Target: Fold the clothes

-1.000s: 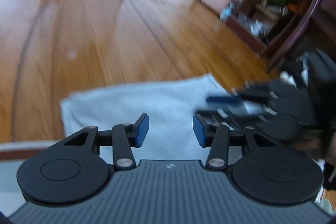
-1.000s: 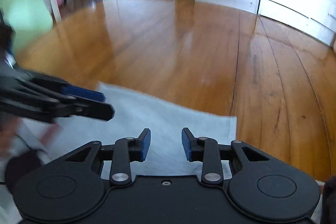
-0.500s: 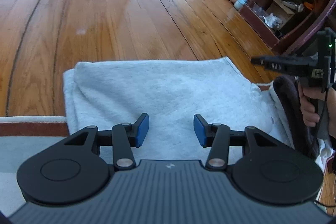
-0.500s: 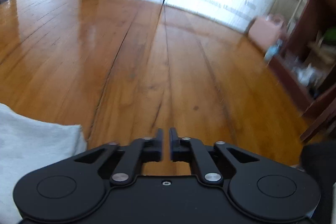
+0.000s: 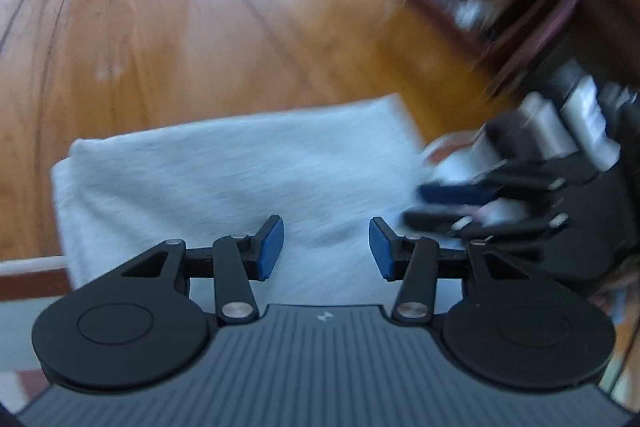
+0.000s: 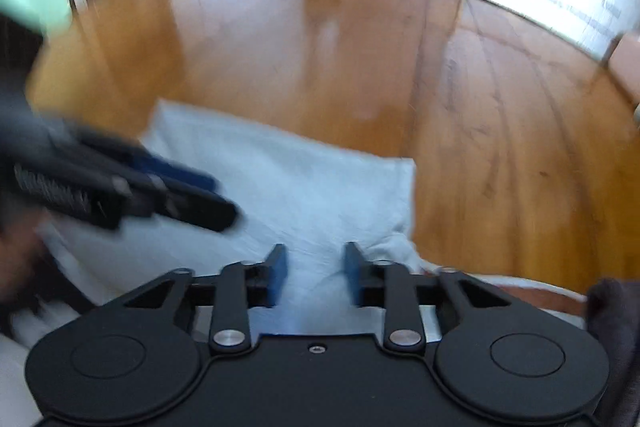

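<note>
Because it is a soft, light-grey knit garment [image 5: 240,179], already lying as a folded rectangle on the wooden floor [image 5: 160,39], it will probably weigh little, sag wherever it is unsupported and slide easily on the polished boards. It lies just ahead of and beneath both sets of fingers. A firm hold looks best at a doubled edge or a corner, where the layers can be pinched together; the flat middle offers the pads nothing to bite.

In the left wrist view, the left gripper [image 5: 326,247] hovers over the near part of the cloth with its blue pads standing apart and nothing pressed between them. To the right of those fingers the right gripper [image 5: 452,205] shows as a blur at the garment's right side.

In the right wrist view, the right gripper [image 6: 316,273] has its fingers closing above the near right part of the garment [image 6: 304,187], close to a rumpled corner; cloth lies below the gap, but the pads do not seem to pinch it yet. The left gripper [image 6: 192,199] reaches in from the left.

A dark cloth [image 6: 612,311] lies at the right edge, beyond the fingers.
</note>
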Tool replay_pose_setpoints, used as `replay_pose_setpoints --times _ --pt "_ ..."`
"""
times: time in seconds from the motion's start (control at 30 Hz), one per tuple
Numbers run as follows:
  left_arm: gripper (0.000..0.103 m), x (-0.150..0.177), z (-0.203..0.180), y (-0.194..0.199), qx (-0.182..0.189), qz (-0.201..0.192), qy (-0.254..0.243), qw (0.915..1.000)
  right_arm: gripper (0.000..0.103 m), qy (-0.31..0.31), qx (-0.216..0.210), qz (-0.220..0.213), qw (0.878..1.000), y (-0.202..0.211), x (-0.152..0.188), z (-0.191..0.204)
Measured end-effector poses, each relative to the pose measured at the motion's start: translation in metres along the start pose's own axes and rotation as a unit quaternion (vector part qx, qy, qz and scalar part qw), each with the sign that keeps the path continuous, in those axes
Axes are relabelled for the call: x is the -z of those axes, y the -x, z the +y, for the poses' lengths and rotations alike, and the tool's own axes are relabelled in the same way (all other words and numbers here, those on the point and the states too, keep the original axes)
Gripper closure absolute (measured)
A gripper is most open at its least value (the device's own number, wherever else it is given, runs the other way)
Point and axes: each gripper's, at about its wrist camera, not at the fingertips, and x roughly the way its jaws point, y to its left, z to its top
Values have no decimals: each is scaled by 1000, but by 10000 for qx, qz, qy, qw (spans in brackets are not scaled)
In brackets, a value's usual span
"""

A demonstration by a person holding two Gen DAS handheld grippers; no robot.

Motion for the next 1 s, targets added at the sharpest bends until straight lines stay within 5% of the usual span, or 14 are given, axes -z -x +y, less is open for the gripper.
replay_pose_setpoints --times 0.2,0.37,0.4,0.43,0.47,0.6,0.73,0.8,0.9,1.0 --pt "51 8 9 18 -1299 40 -30 9915 76 -53 163 -247 9995 1 17 -17" --pt "51 10 42 37 -2383 -251 350 9702 66 -755 44 -347 9965 -6 24 -35" --pt "51 11 52 44 -2378 -225 603 9692 54 -777 244 -365 9960 -5 26 -35" --pt "51 14 63 52 -2182 -185 946 9711 32 -797 514 -382 9948 -3 29 -34" --pt "51 20 73 61 -1937 -176 1356 9715 29 -892 779 -386 9922 1 34 -32" --pt "43 46 99 83 -892 -309 2890 9527 30 -1153 1304 -123 9846 16 31 -17" --pt "43 50 86 61 -536 -43 2832 9576 28 -1032 1681 326 9798 24 21 -3" --pt "37 52 76 49 -505 -28 2687 9619 28 -1784 1081 327 9775 40 23 -14" --pt "18 51 75 46 -362 -293 2728 9610 26 -3484 -224 466 9359 41 49 -41" --pt "5 56 84 39 34 -601 3128 9479 26 -4741 -1030 614 8723 24 80 -59"
